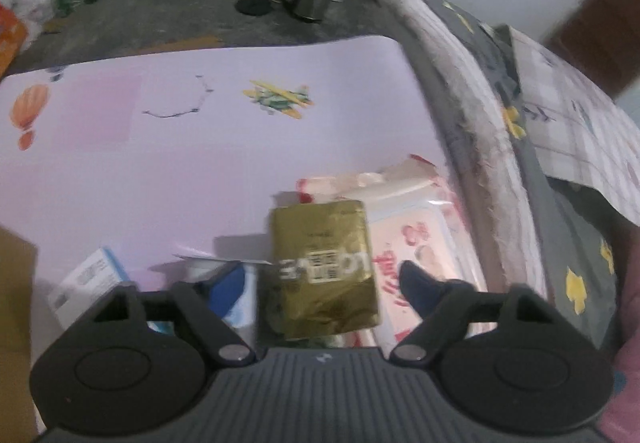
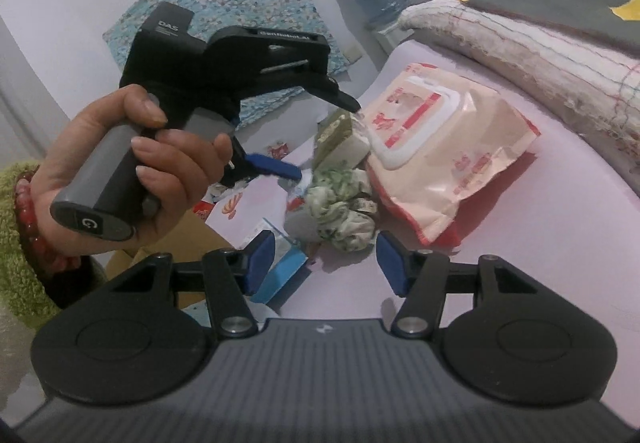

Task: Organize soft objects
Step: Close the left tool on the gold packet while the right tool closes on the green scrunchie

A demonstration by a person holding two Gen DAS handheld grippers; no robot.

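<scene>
A gold foil tissue pack [image 1: 323, 267] sits between the left gripper's [image 1: 320, 275] half-open fingers; blur hides whether the pads press it. It leans on a pink wet-wipes pack [image 2: 444, 147] on the lilac table [image 1: 160, 171]. Beside it lies a crumpled green-and-white cloth [image 2: 340, 207] (near a small blue-and-white box [image 2: 280, 267], partly hidden). The right gripper [image 2: 322, 263] hangs half open and empty before the cloth. A hand [image 2: 132, 171] grips the left handle.

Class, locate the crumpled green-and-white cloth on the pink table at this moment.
In the right wrist view, the crumpled green-and-white cloth lies centre frame on the pink table, against the left edge of the large pink wet-wipes pack and just below the gold packet.
</scene>
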